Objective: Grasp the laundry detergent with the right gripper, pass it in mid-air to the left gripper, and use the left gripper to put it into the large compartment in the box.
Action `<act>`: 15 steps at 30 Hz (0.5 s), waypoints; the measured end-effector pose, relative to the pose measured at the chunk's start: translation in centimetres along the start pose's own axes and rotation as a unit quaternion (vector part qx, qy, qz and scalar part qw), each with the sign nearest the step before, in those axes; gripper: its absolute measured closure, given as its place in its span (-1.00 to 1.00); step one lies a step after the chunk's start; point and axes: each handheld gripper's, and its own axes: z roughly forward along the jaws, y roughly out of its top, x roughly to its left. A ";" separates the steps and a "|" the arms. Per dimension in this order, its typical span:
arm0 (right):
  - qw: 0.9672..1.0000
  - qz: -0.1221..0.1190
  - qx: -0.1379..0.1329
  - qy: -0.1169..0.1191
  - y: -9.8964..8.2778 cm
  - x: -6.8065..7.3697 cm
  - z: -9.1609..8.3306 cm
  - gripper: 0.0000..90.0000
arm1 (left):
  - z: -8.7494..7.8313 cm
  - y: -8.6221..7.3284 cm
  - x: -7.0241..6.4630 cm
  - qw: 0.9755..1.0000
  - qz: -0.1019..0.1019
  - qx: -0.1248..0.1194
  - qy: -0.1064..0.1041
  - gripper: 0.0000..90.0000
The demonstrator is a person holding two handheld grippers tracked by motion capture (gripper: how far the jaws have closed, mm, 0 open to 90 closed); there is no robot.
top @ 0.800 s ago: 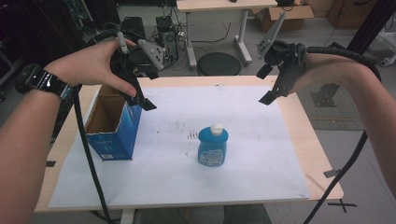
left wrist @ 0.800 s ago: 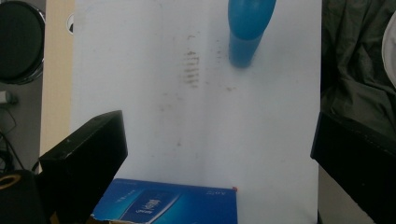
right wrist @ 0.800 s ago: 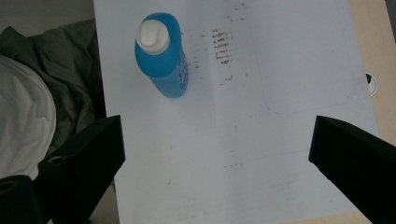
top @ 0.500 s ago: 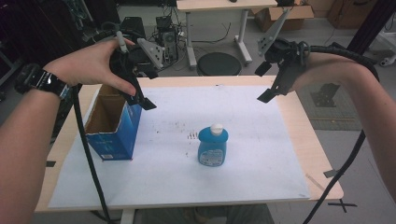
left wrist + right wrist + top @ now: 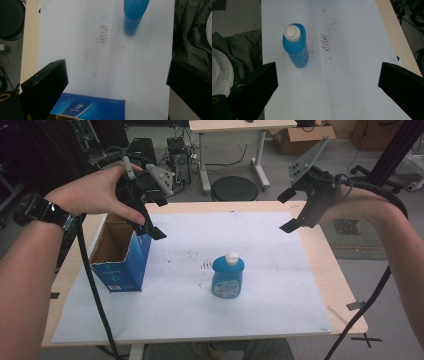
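Bottle (image 5: 228, 277): smooth blue plastic, flattened oval body, white cap, upright on white sheet (image 5: 280, 285). Box (image 5: 120, 254): blue cardboard, open-topped. Left gripper (image 5: 152, 231) and right gripper (image 5: 289, 211): jaws wide apart, empty.

In the left gripper view, the blue bottle (image 5: 133, 15) is cut off by the top edge, so its cap is hidden, and it is blurred. The blue box (image 5: 87, 108) is cut by the bottom edge there, and its print is too blurred to be read. In the high view, the box's floor is hidden by its walls, and the bottle's label (image 5: 227, 289) is too small to be read.
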 end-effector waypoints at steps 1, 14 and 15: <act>1.000 0.001 -0.004 0.002 -0.2 0.0 0.0 -0.95 | 0.0 -0.1 0.0 1.000 -0.001 0.000 -0.001 -0.90; 0.998 0.005 -0.067 -0.001 -2.6 1.4 1.6 -0.96 | 0.0 -0.6 -0.7 1.000 -0.001 -0.005 0.002 -0.90; 0.997 0.007 -0.072 -0.003 -2.8 1.5 1.8 -0.96 | 0.0 -0.6 -0.8 1.000 -0.001 -0.005 0.002 -0.90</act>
